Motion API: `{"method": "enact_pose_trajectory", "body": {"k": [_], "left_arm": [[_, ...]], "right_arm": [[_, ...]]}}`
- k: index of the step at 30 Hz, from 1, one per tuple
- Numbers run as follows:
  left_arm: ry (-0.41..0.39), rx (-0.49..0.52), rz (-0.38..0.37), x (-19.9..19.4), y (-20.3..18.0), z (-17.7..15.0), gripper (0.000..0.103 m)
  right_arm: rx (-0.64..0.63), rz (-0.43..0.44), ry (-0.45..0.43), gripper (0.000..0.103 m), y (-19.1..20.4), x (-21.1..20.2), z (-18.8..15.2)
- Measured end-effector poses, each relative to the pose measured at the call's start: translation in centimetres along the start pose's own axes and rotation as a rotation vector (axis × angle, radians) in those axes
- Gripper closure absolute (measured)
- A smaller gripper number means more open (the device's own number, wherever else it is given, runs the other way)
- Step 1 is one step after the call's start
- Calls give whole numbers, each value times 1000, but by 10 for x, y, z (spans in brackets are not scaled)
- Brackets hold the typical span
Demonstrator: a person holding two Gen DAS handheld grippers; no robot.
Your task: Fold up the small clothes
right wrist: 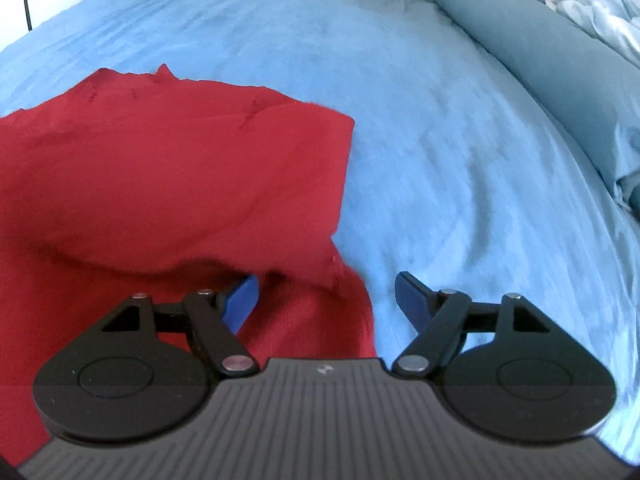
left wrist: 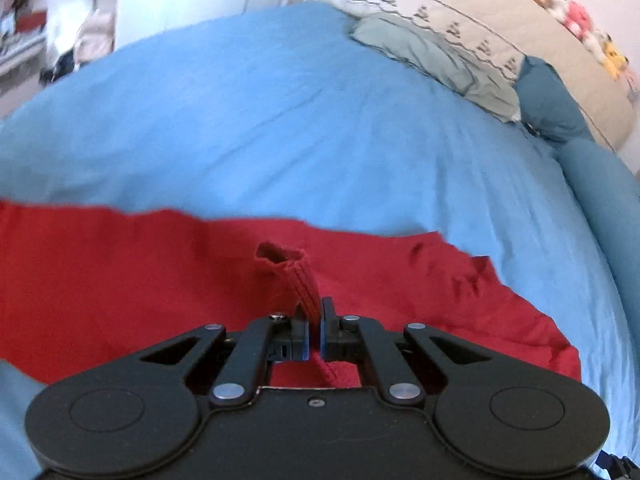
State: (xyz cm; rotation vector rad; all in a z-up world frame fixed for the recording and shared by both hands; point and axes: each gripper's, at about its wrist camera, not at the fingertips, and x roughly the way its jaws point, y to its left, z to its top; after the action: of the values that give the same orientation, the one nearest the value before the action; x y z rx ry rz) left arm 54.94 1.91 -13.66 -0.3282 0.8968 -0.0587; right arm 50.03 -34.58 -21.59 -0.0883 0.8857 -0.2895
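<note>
Spread across the blue bedsheet (left wrist: 280,120), toward its near edge: a red garment (left wrist: 120,280), soft, light and limp. Left gripper (left wrist: 315,322) clamped on a stitched hem band (left wrist: 304,284), lifted into a ridge. Probably best held by such doubled, seamed edges, since thin single cloth would likely sag and slip. Right gripper (right wrist: 326,296) spread wide, holding nothing, hovering over the garment's right edge, left fingertip (right wrist: 242,300) above red cloth, right one above sheet. Farther right, a rolled teal duvet (right wrist: 540,48).
</note>
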Motion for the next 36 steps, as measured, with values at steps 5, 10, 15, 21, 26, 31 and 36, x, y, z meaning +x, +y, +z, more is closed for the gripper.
{"method": "enact_pose_trajectory", "body": {"k": [5,10,15,21,26,31,36], "left_arm": [[-36,6,-4,-1,5,-1,99],[3,45,3,-2,15,-13,99],[54,65,62,0,26,-29,90],[28,96,177,-39,36,-36,72],[-19,205,123,-45,5,-34,43],[28,171,66,-15,-17,-38,43],[79,200,63,1,-24,-48,43]], "right_arm": [[-41,-60,-5,12,-13,10,5],[56,-34,40,11,-48,11,-4],[14,-18,52,11,-52,9,-3],[-55,139,52,10,-58,-31,1],[-64,299,-23,6,-20,-44,19],[50,295,49,8,-2,1,9],[51,315,35,8,-7,-12,4]]}}
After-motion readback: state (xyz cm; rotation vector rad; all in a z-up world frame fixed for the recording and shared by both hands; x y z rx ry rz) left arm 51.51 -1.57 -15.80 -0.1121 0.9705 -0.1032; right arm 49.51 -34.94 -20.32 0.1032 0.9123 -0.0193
